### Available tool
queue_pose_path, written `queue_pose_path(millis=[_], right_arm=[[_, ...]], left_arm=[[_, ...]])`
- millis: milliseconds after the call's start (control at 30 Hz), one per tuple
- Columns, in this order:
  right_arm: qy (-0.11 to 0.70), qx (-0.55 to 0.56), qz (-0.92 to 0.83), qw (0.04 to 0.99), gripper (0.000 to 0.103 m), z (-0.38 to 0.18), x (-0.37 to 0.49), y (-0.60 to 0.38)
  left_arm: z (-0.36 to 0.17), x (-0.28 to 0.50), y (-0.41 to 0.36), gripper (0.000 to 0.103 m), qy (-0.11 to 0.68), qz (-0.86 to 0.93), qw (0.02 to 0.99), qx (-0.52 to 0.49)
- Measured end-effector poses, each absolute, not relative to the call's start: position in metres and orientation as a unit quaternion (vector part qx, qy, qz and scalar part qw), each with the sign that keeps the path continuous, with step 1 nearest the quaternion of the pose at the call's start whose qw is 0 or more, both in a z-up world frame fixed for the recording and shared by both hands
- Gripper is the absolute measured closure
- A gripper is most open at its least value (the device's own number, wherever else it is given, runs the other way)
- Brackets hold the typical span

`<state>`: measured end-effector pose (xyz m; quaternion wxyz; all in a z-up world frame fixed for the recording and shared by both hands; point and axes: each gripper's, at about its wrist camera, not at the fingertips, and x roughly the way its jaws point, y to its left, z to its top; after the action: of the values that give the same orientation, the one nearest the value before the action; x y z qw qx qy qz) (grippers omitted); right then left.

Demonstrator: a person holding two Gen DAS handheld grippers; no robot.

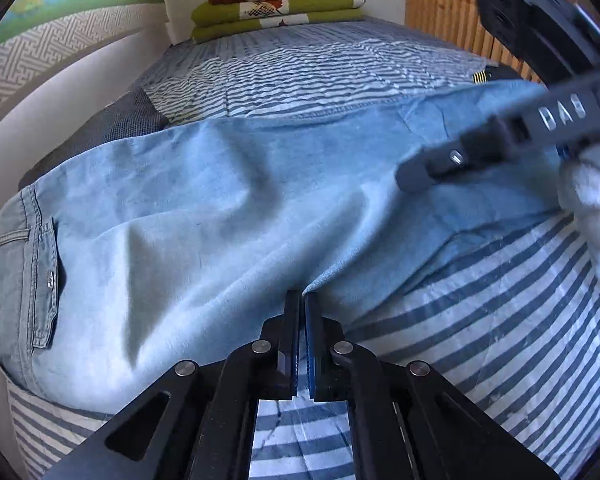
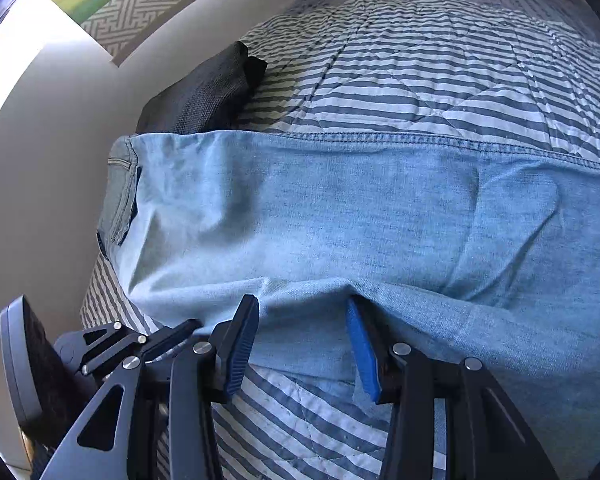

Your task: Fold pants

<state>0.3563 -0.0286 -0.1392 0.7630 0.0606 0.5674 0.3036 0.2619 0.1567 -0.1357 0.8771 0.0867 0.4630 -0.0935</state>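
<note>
Left hand-held gripper point(image 1: 302, 300) at pants point(image 1: 220, 208); dark cloth point(image 2: 204, 92), folded blankets point(image 1: 280, 4) beyond

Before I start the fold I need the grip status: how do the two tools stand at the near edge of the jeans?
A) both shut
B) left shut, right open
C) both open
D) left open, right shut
B: the left tool has its pads together at the near edge of the jeans, while the right tool stands with blue pads apart, straddling the denim edge.
</note>
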Motion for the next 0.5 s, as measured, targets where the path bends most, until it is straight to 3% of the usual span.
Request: queue_pose_path(millis=[167, 500], right_arm=[[0.543, 0.057, 0.348, 0.762, 0.061, -0.133, 0.33, -0.041], [0.443, -0.126, 0.43, 0.776, 0.061, -0.132, 0.26, 0.057]], left_arm=[[-0.107, 0.285, 0.183, 0.102, 0.47, -0.113, 0.875, 0.033], [-0.111, 0.333, 0.215, 0.102, 0.516, -0.151, 0.842, -0.033]])
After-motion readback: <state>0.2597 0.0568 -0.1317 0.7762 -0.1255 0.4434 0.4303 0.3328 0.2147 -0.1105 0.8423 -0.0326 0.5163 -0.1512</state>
